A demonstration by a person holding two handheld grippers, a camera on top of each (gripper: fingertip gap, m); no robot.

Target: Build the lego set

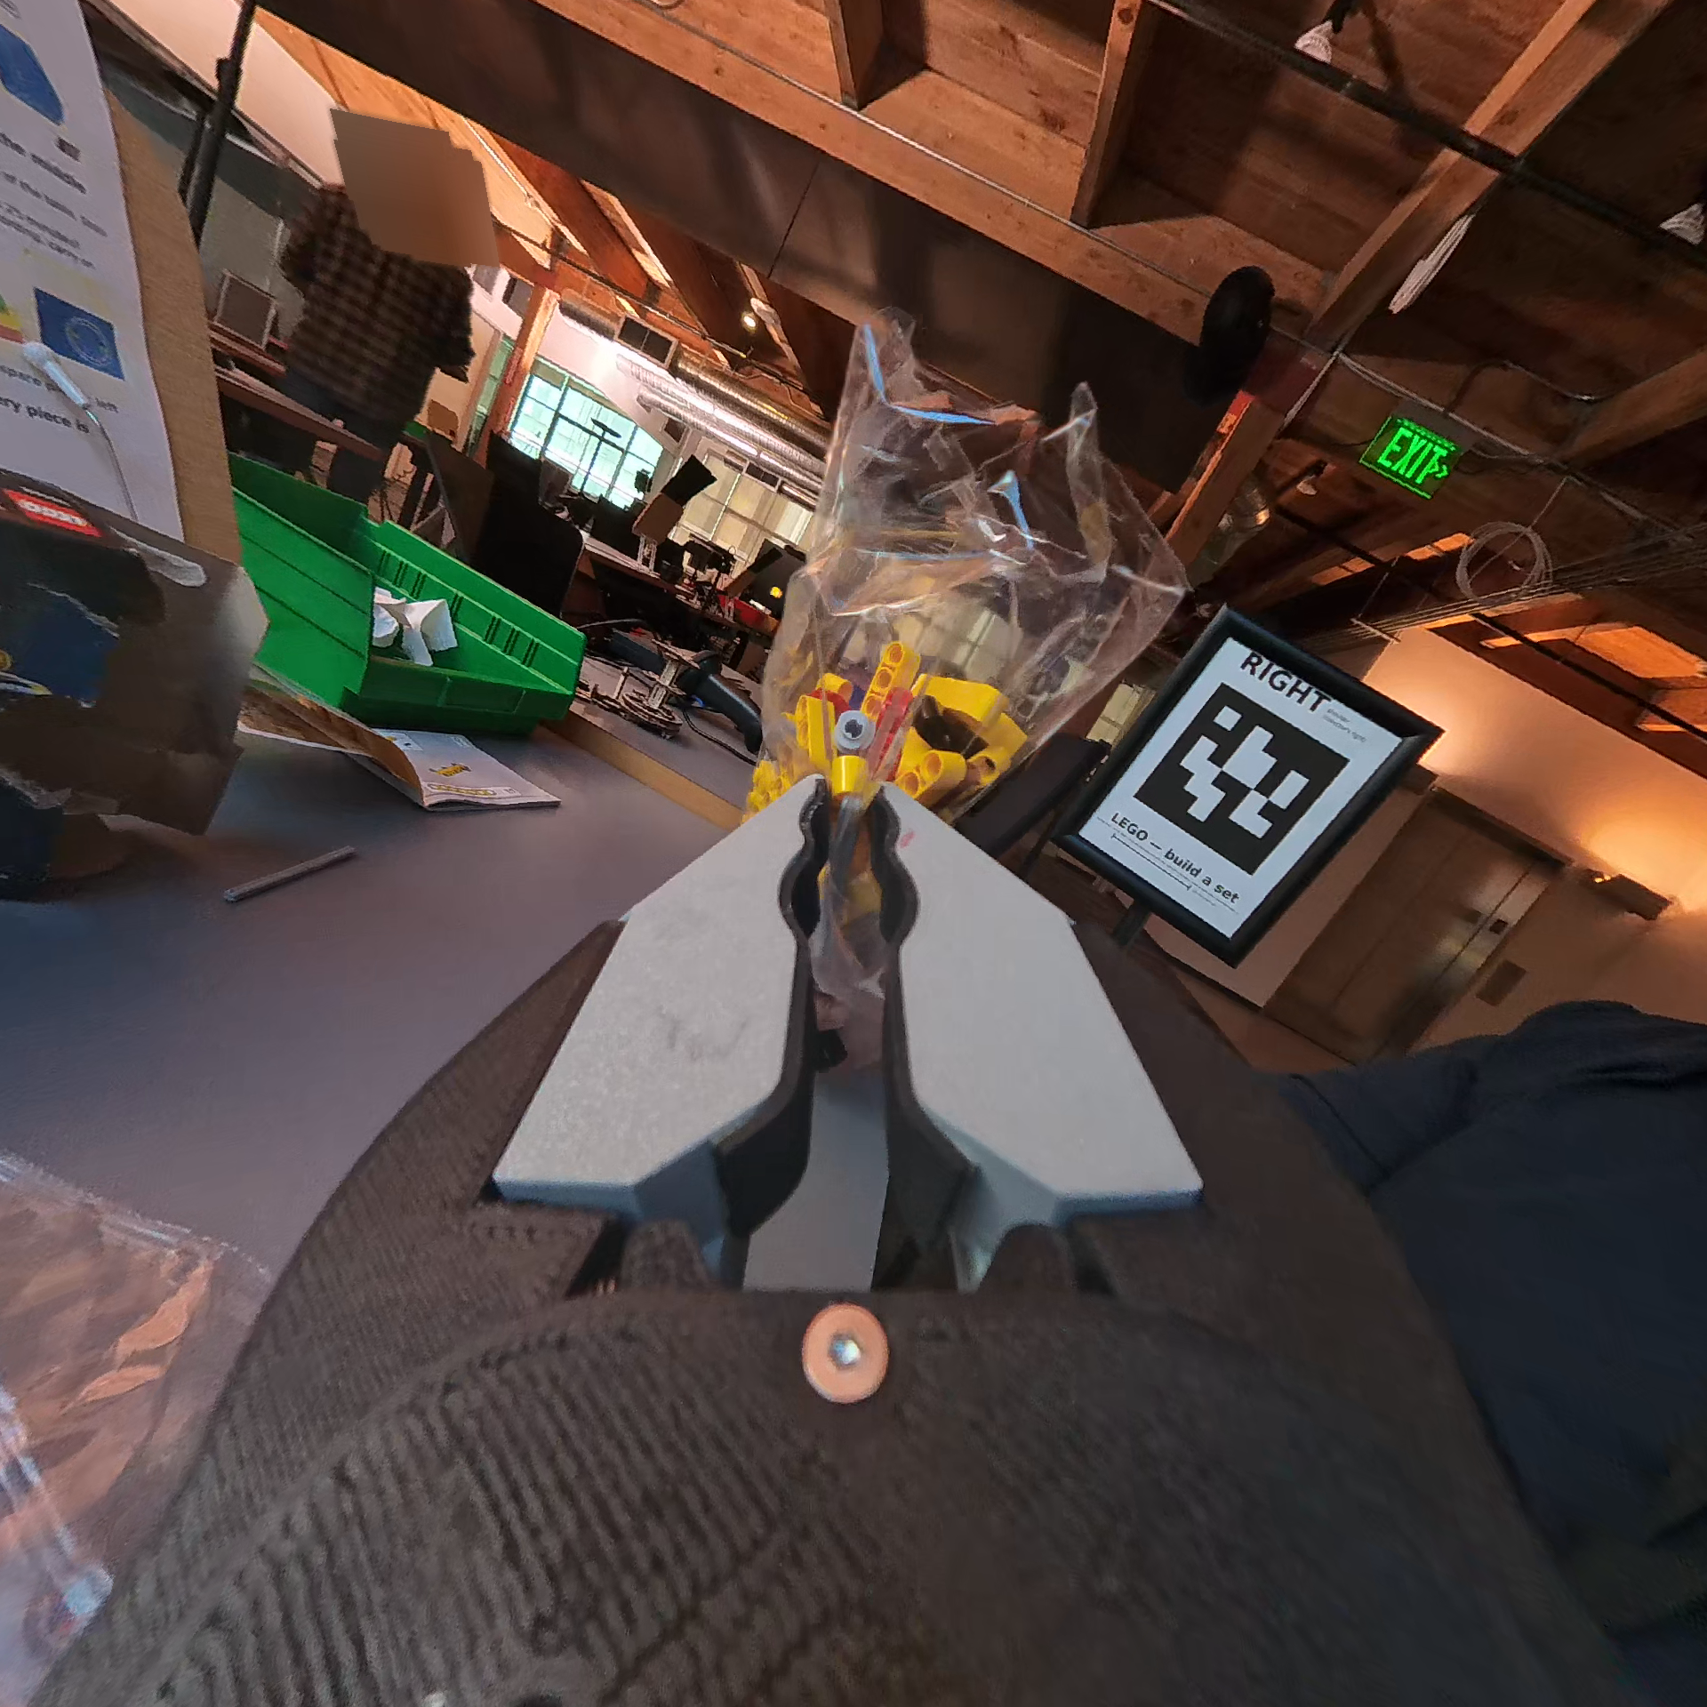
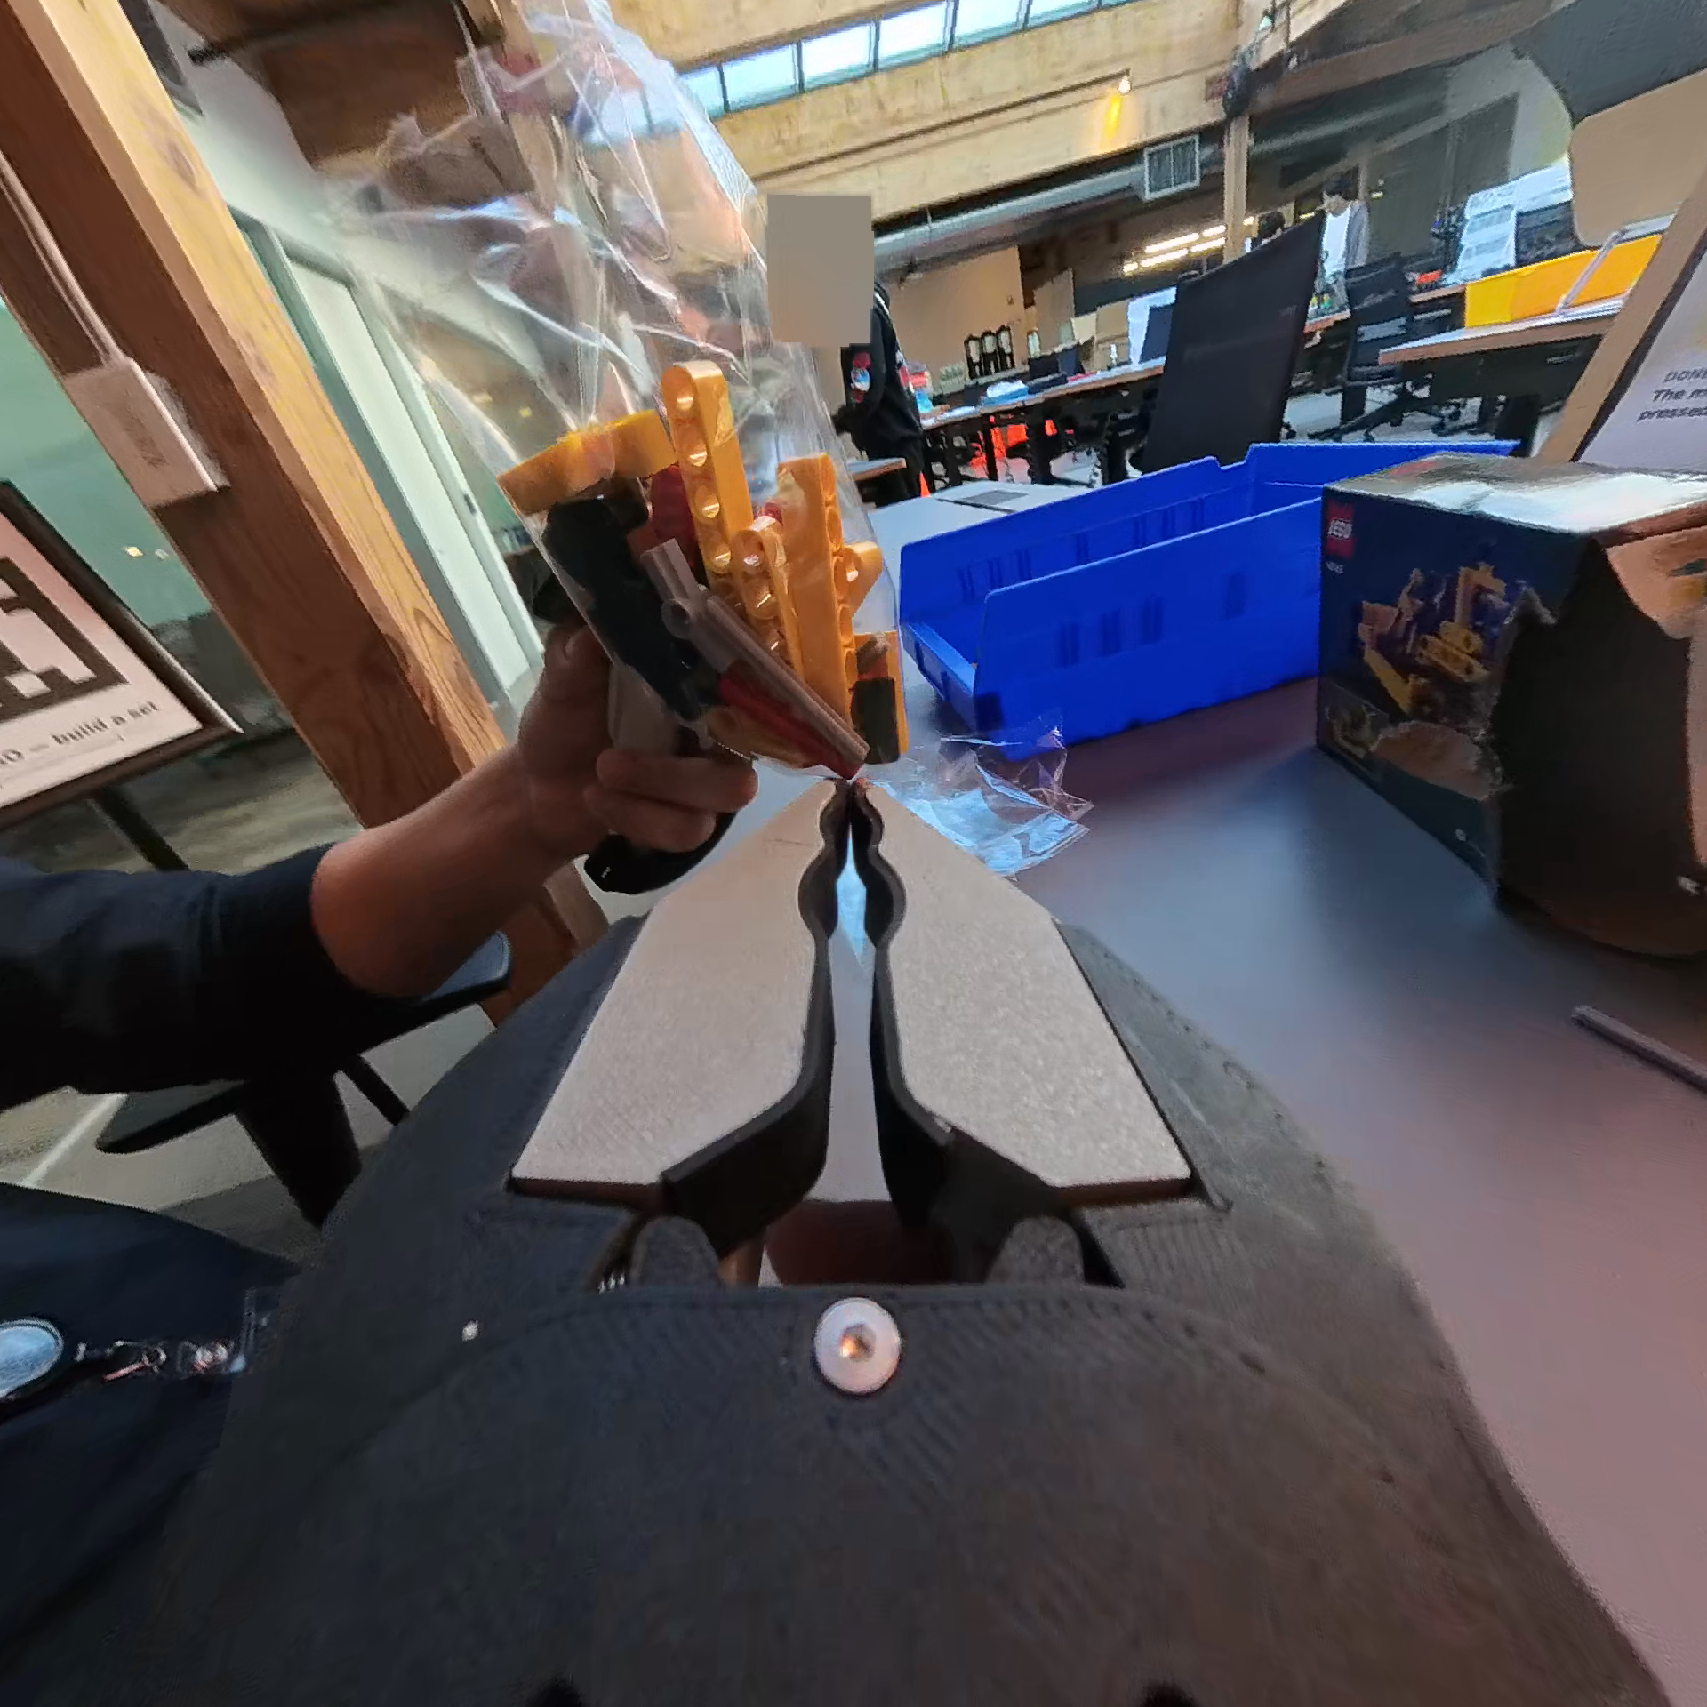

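Held aloft above the near table edge (image 2: 1293, 970): clear bag (image 1: 933, 573) of bricks (image 2: 739, 573), clamped low in left gripper (image 1: 848, 813), one bottom corner pinched by right gripper (image 2: 850, 785). Judged light, limp, slippery, tear-prone film; best gripped on empty film, clear of the hard bricks.

My left hand-held gripper (image 1: 848, 802) is raised, jaws nearly together and pinching clear plastic. My left hand (image 2: 610, 757) wraps its handle, forearm in a dark sleeve. My right hand-held gripper (image 2: 852, 785) has its fingertips pressed together.
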